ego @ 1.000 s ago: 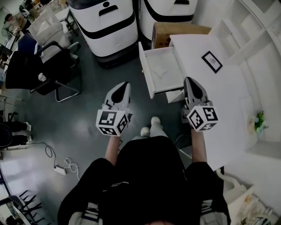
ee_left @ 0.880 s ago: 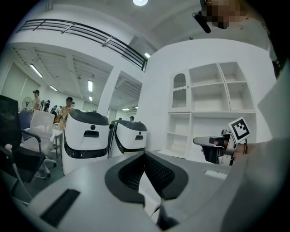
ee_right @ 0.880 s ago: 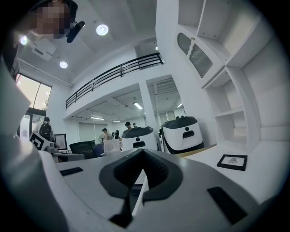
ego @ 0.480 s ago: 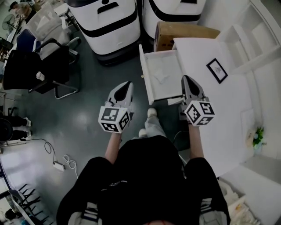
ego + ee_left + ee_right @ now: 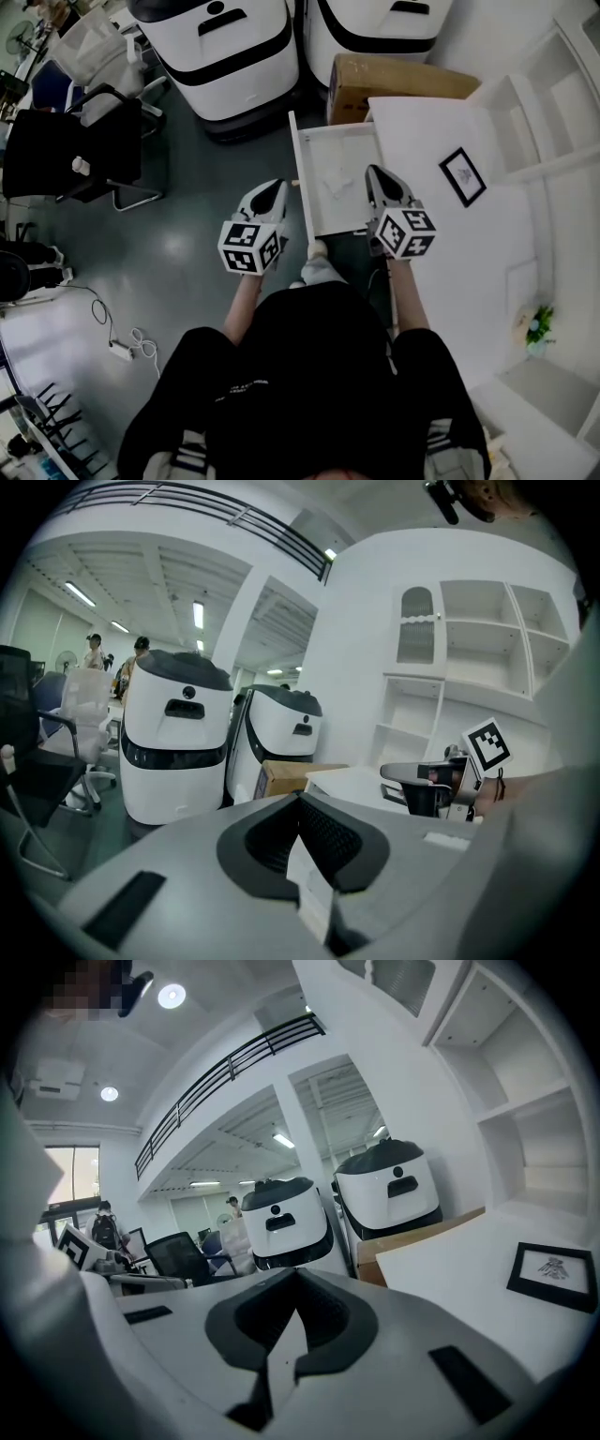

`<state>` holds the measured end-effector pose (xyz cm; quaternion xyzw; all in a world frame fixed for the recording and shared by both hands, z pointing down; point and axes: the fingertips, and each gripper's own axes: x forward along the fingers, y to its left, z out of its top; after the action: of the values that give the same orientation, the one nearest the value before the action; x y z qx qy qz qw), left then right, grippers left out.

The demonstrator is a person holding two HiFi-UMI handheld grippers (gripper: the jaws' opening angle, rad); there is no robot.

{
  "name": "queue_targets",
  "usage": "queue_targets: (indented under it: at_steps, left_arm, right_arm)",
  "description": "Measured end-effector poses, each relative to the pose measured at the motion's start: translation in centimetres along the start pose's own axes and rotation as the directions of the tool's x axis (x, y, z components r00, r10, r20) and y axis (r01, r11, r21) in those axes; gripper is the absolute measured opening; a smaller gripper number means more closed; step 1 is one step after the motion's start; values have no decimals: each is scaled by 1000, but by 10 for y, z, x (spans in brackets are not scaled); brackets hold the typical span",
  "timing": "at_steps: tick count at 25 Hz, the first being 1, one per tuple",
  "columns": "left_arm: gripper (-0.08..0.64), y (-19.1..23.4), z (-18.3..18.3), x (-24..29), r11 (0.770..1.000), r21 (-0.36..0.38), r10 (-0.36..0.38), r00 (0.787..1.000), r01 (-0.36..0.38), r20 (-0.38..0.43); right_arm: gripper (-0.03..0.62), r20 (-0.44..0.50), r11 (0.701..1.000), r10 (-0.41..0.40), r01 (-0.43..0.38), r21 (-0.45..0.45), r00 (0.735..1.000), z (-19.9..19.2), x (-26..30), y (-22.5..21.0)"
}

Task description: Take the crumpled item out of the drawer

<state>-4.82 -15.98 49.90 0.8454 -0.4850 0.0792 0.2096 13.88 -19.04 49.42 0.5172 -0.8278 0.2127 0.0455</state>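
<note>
Shoulders in a black top fill the bottom of the head view, and pale shoes [image 5: 317, 264] stand on the grey floor just ahead of them. A power strip [image 5: 122, 352] with its cable lies on the floor at eight o'clock.

Both arms reach forward. At eleven o'clock the left gripper [image 5: 273, 190] hangs over bare floor. Its own view shows the two jaws pressed together at the tips with nothing between them. At one o'clock the right gripper [image 5: 378, 176] hangs over the edge where the open drawer [image 5: 354, 145] meets the white desk [image 5: 450, 267]. Its jaws are also closed tight on nothing.

The white drawer stands pulled out at twelve o'clock, between the two grippers, with its front panel on the left gripper's side. The crumpled item [image 5: 335, 183], a small white wad, lies on the drawer floor at nine o'clock of the right gripper's tips. It is near them, and neither gripper touches it.

A black picture frame [image 5: 462, 176] lies flat on the desk at two o'clock, and a small plant [image 5: 536, 323] sits at three o'clock. White shelving [image 5: 553, 103] lies beyond the frame.

A cardboard box [image 5: 394, 80] stands just past the drawer's far end. Two white robots with black bands, one [image 5: 220, 52] beside the other [image 5: 375, 23], stand at twelve o'clock. A black chair [image 5: 66, 150] stands at ten o'clock.
</note>
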Motion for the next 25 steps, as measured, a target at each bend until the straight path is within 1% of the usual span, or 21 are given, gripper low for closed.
queue_targets:
  at_steps: [3,7,13,20,25]
  left_arm:
    - [-3,4,-10,15,999,-31,15,999,-16,-31]
    - [-2,14,-23,29,997,-61,41,997,-45,-66]
    - [-2,32,-44,45,991,-100,71,989,-84,-129]
    - [-2,56,-68,68,987,-129,70,975,-98,-211]
    - [-2,65,-90,85,985,-149,50,965,-91,-258]
  right_arm:
    - [-8,-43,1000,18,-18,2,999,-11,16,-7]
    - [-8,-97,1000,20,-21,-6,995,-26,37,-15]
    - [-8,-203,1000,27,-28,-5,979,-65,73,-24]
    - [-8,-330,999,23,-9,44,944,-117,109,-44]
    - [-8,-426,998,-1,25,50,905,-159,129,-64]
